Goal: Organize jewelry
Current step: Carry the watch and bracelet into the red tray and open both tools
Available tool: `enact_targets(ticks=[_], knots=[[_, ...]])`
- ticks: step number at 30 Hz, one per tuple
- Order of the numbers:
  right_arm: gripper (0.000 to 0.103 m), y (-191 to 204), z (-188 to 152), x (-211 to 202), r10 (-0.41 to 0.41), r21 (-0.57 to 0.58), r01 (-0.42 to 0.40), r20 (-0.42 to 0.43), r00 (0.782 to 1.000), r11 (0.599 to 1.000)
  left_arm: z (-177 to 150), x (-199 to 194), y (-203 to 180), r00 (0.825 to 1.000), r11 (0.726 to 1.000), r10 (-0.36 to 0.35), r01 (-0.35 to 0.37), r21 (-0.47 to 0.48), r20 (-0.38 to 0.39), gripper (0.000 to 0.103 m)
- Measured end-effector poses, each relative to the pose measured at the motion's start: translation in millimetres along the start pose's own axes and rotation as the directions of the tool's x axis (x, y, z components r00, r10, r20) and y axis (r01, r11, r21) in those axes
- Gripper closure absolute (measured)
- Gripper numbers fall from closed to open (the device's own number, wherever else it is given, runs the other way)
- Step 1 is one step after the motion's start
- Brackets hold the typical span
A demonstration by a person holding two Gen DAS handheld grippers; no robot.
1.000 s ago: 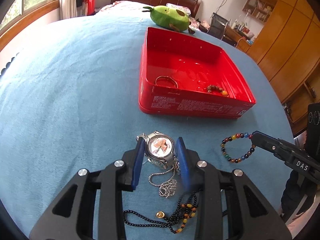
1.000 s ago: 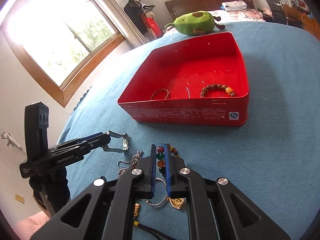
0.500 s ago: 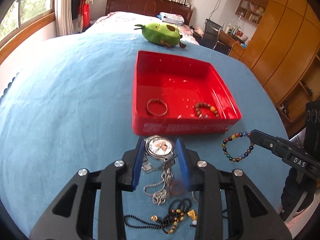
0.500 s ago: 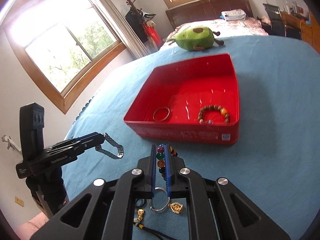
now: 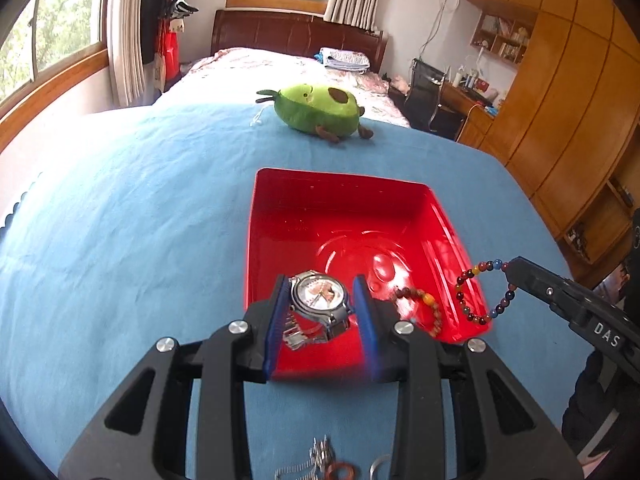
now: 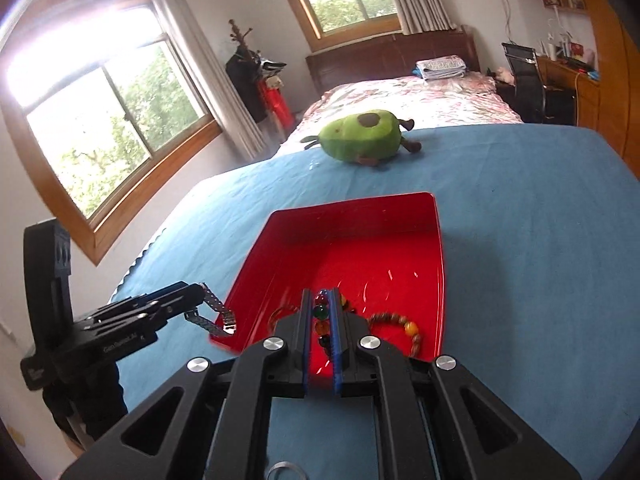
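My left gripper [image 5: 321, 292] is shut on a silver wristwatch [image 5: 318, 300] and holds it over the near part of the red tray [image 5: 340, 188]. Its metal strap [image 6: 218, 312] hangs down at the tray's left edge in the right wrist view. My right gripper [image 6: 321, 300] is shut on a multicoloured bead bracelet [image 6: 320, 314], which hangs over the tray's right rim in the left wrist view [image 5: 476, 272]. A brown bead bracelet [image 5: 424, 304] lies inside the tray [image 6: 400, 216], and a thin bangle [image 6: 276, 314] is partly hidden behind my right gripper.
A green avocado plush [image 5: 318, 110] lies on the blue cloth beyond the tray. More loose jewellery, a chain [image 5: 316, 460] and rings, lies on the cloth under the left gripper. A silver ring [image 6: 284, 470] lies under the right gripper. A bed and wooden cabinets stand behind.
Both grippers have lifted their pieces off the cloth and moved forward over the red tray. The watch and the multicoloured bracelet now hang above the tray's near side.
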State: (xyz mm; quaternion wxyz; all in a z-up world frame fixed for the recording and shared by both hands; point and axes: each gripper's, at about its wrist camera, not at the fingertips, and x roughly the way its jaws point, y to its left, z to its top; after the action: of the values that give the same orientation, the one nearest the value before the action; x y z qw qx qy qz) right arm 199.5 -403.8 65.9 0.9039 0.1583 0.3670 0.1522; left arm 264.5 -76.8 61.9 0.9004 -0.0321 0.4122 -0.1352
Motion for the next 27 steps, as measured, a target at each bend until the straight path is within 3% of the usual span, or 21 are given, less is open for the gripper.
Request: enact_targets(ticks=[8, 14, 15, 16, 17, 21, 27], knots=[[0.096, -24, -5, 56, -0.044, 0.030, 0.047, -0.098, 0.994, 0.998, 2, 62, 1, 0.994, 0.999, 0.032, -0.030, 0.018, -0.102, 0.072], [0.094, -25, -13, 64, -0.052, 0.019, 0.054, -0.119, 0.992, 0.998, 1, 72, 4, 0.994, 0.999, 0.037, -0.035, 0.020, -0.104, 0.070], [0.089, -24, -14, 62, -0.072, 0.014, 0.074, -0.113, 0.991, 0.997, 1, 71, 5, 0.995, 0.999, 0.037, -0.035, 0.015, -0.098, 0.059], [0.084, -24, -14, 59, -0.099, 0.016, 0.101, -0.102, 0.990, 0.995, 2, 69, 6, 0.995, 0.999, 0.041, -0.040, 0.011, -0.090, 0.039], [0.076, -22, -13, 55, -0.114, 0.009, 0.115, -0.091, 0.989, 0.993, 2, 63, 6, 0.997, 0.999, 0.048, -0.048, 0.007, -0.065, 0.035], [0.077, -11, -10, 26, -0.115, -0.018, 0.115, -0.031, 0.993, 0.993, 6, 26, 4, 0.997, 0.997, 0.074, -0.074, 0.032, 0.021, 0.033], [0.075, 2, -11, -14, -0.082, -0.021, 0.083, 0.021, 0.996, 0.996, 3, -15, 3, 0.995, 0.996, 0.092, -0.092, -0.004, 0.028, 0.029]])
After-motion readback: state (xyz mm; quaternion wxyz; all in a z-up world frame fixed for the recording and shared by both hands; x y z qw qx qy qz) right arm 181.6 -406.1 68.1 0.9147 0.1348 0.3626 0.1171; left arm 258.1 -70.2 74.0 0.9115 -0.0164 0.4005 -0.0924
